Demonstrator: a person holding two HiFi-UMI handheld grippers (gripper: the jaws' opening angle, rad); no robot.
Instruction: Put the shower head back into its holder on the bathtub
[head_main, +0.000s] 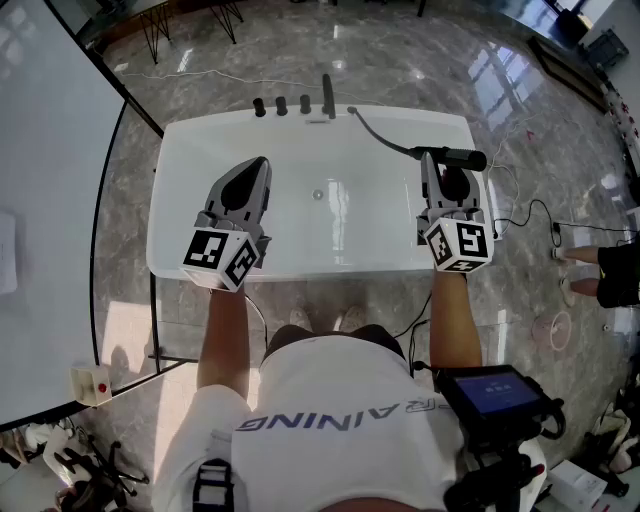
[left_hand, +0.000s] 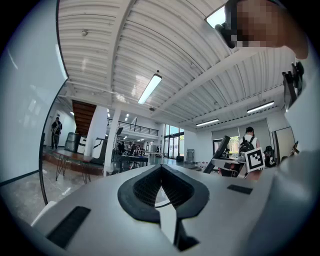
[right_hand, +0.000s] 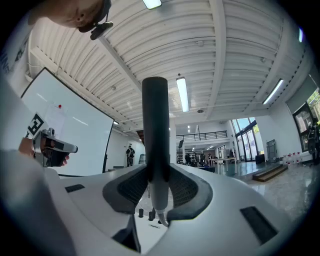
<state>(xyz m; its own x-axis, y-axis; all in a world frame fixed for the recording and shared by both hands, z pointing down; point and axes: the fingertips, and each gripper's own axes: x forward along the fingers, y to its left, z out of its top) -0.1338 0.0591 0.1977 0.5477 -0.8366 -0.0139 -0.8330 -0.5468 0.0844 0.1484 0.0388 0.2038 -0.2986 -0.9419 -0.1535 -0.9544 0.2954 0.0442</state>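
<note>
Right gripper (right_hand: 157, 186) clamps the shower head (right_hand: 155, 125) by its handle, over the right side of the bathtub (head_main: 300, 262); left gripper (head_main: 250, 172) closed, empty; best carry it toward the taps (head_main: 282, 104), hose (head_main: 380, 132) slack, handle aligned before lowering.

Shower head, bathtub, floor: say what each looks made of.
Shower head: matte black handle, probably plastic or coated metal; its lower end turns pale grey.
Bathtub: glossy white, acrylic or enamel by the soft sheen; the look does not settle which.
Floor: polished grey stone or stone-look tile, veined and mirroring the windows.
</note>
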